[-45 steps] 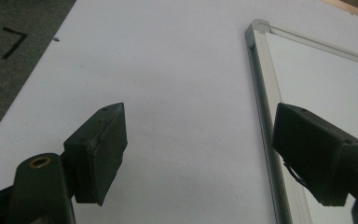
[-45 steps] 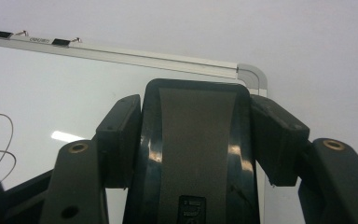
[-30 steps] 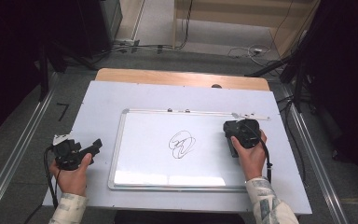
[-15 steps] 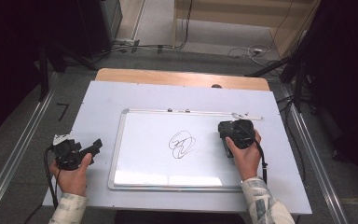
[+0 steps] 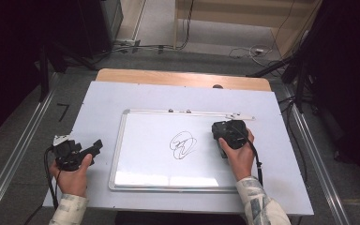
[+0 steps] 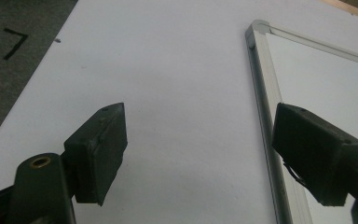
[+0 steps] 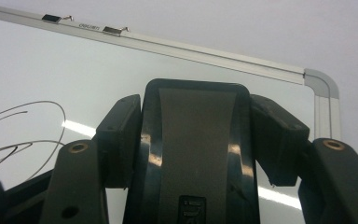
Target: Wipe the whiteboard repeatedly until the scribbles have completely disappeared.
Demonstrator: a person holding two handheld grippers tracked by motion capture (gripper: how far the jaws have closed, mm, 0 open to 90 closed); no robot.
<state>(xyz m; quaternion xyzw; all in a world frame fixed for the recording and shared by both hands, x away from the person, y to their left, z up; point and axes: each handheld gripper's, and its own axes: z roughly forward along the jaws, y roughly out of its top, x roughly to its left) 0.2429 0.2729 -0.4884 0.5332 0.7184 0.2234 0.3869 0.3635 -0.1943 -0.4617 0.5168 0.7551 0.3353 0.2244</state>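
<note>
Scribbled whiteboard (image 5: pixel 159 154) lies flat; black eraser (image 7: pixel 198 154) upright between closed tongs

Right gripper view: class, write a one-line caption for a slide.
Right gripper clamps a black eraser over a whiteboard, beside a scribble.

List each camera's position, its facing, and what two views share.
High view: above the person's side, looking down on the whiteboard; both hands and forearms show.
Left gripper view: on the left gripper, jaws apart, facing the board's frame.
Right gripper view: on the right gripper, clamping an eraser.
High and right views share the scribble.
</note>
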